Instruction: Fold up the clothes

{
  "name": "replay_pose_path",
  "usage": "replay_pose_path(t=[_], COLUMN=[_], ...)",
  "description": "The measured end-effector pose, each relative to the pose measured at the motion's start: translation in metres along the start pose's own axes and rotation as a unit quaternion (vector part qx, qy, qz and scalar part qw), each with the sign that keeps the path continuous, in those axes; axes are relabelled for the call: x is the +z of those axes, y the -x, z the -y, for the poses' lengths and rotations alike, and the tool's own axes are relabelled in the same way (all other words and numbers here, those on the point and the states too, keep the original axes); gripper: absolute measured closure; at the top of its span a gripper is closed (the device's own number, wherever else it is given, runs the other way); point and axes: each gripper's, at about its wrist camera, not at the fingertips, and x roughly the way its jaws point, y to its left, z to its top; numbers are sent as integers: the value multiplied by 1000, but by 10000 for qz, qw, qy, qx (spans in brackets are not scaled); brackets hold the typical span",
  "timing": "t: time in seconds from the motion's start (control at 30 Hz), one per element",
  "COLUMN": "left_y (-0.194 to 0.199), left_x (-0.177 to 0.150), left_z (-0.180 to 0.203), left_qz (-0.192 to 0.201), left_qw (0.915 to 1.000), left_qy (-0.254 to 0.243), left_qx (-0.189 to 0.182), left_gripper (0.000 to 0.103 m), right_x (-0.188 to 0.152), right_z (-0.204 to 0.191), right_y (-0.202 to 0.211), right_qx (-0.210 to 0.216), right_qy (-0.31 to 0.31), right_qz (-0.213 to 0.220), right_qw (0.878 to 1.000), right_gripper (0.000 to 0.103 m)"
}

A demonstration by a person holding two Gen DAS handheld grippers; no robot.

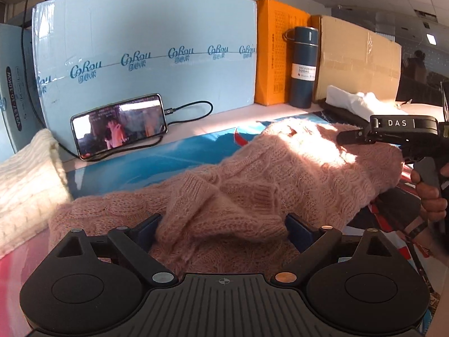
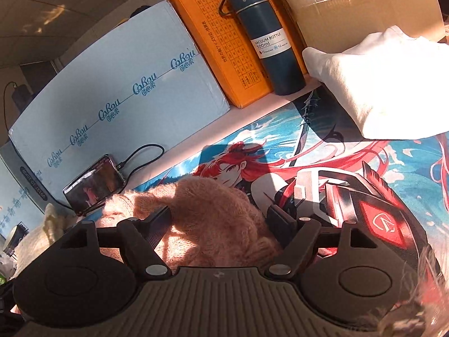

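Pink fuzzy cable-knit sweater (image 1: 280, 174) is bunched up on our blue-and-red anime-print desk mat (image 2: 322, 151), sprawled between both tongs. Our left tongs (image 1: 223, 224) are spread wide with a fold of knit sitting between the fingers, not pinched. Right tongs (image 2: 219, 221) look the same, spread apart with sweater heaped in the gap. Ahead of the right tongs sits a folded white garment (image 2: 378, 84); further back stands a dark blue vacuum bottle (image 2: 266, 42). A phone playing video (image 1: 119, 125) leans ahead-left of the left tongs.
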Motion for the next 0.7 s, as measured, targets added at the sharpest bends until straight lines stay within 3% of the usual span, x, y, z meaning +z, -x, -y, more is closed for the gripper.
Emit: replay_pose_path(t=[0.1,0.17,0.27,0.33,0.4,0.47,0.7], left_y=[-1,1,8,14,30,48,102], left_x=[-1,-1,0,0,0,2,17], left_z=[-13,-17,-29,-39,-46,-51,-84], left_qz=[14,28,109,212,553,951,1994], left_qw=[9995,9996,9992,9982,9965,9928,9709], left_qy=[277,252,372,538,621,655,909], left_qx=[-169,-83,-119,-164,48,305,963], left_gripper=[19,46,71,85,87,88,90], right_x=[-1,-1,-1,-1,-2,-1,23], right_z=[-1,-2,-5,-7,-11,-17,-29], right_y=[-1,-1,-2,-3,-3,-1,14], right_qx=[-16,-36,-56,-33,-11,-23,34], right_qy=[31,64,141,193,278,476,733], right_qz=[-13,-19,-44,-85,-110,8,752], right_qw=[10000,10000,9999,9998,9996,9989,9945], right_gripper=[28,28,29,43,72,86,90])
